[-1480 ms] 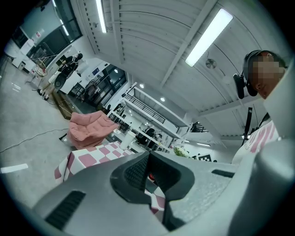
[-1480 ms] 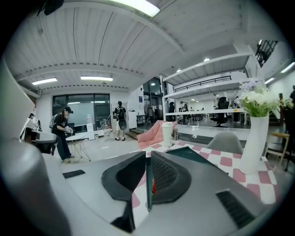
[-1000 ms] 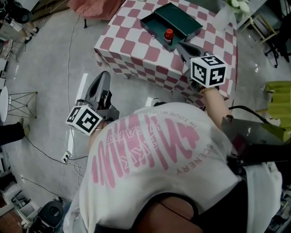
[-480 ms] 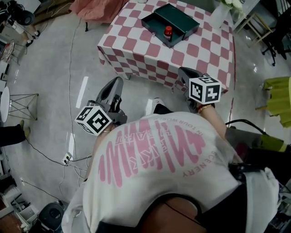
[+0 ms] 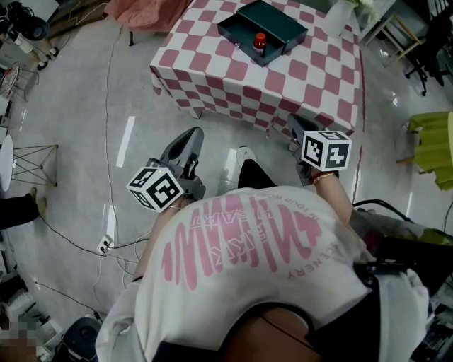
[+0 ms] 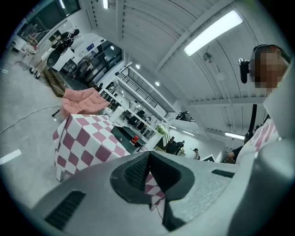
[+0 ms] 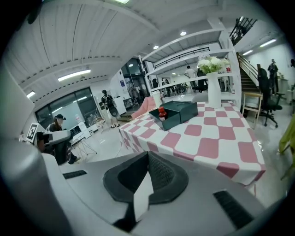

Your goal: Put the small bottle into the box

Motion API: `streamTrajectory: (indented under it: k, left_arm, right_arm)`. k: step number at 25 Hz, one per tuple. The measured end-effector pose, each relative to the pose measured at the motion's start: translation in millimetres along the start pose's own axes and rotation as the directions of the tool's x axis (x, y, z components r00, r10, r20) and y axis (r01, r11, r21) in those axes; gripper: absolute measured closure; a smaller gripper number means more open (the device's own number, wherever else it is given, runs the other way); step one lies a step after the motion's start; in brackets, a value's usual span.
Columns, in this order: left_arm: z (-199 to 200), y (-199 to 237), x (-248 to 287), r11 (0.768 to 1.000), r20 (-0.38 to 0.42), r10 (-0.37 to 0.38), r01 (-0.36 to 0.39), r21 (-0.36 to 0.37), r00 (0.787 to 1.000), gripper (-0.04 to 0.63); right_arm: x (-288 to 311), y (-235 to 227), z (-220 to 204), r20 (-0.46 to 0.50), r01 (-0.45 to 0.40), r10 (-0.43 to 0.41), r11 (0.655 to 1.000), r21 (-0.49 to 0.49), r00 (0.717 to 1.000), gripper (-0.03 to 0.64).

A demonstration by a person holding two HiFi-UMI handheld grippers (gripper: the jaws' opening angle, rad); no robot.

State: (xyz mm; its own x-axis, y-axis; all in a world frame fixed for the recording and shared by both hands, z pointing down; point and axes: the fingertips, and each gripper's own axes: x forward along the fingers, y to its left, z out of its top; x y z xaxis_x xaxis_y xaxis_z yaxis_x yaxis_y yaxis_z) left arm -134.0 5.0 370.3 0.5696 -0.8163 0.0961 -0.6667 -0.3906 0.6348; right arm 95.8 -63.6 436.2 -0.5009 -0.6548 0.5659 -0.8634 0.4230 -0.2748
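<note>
Two grippers: left gripper at 11 o'clock of the head view, over grey floor; right gripper at 1 o'clock, by the near edge of the table.
Left jaws: clenched tip to tip, nothing between them.
Right jaws: clenched likewise, empty.
Small bottle: upright, red cap, inside the box against its near wall, at 12 o'clock, well apart from both grippers.
Box: dark green, open-topped, resting on the table.
Table cover: pink-and-white checked cloth.
Vase: at 3 o'clock of the box, holding pale flowers.
Shirt: white with pink print, at 6 o'clock.
</note>
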Motion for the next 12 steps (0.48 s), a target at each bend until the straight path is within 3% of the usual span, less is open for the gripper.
streamTrajectory:
  k: [12]
  left_arm:
    - [-25.5,4.6,12.1,0.999,-0.063,-0.012,0.01,-0.038,0.998,0.588]
  right_arm:
    - [0.3,0.3,-20.8,-0.045,-0.009,0.008,1.0,-0.02,0.999,0.611]
